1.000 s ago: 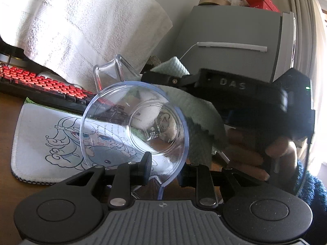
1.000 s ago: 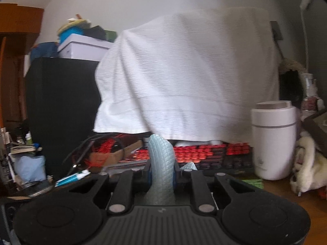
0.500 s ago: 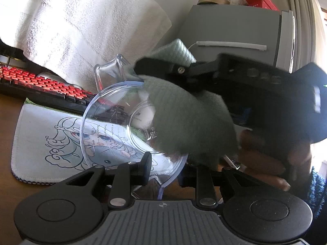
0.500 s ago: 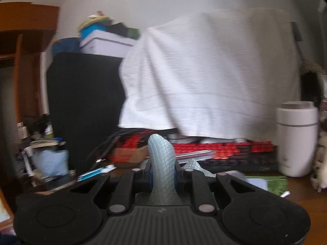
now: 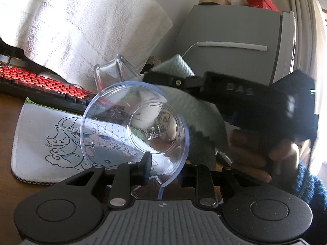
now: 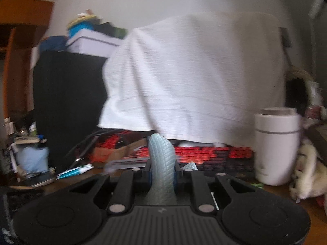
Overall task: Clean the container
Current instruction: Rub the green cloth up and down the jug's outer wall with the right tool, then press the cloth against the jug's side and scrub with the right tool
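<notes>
Presently my left tongs (image 5: 164, 168) grip the rim of the clear container (image 5: 133, 126), holding it tilted above the illustrated mat (image 5: 49, 140), mouth toward the camera. My right tongs (image 6: 162, 170) are clamped on the green cloth (image 6: 161, 161); from the left view that cloth (image 5: 196, 110) hangs against the container's far side. Beyond the mat lies the red-keyed keyboard (image 5: 40, 83), partly under a white towel (image 5: 81, 24).
</notes>
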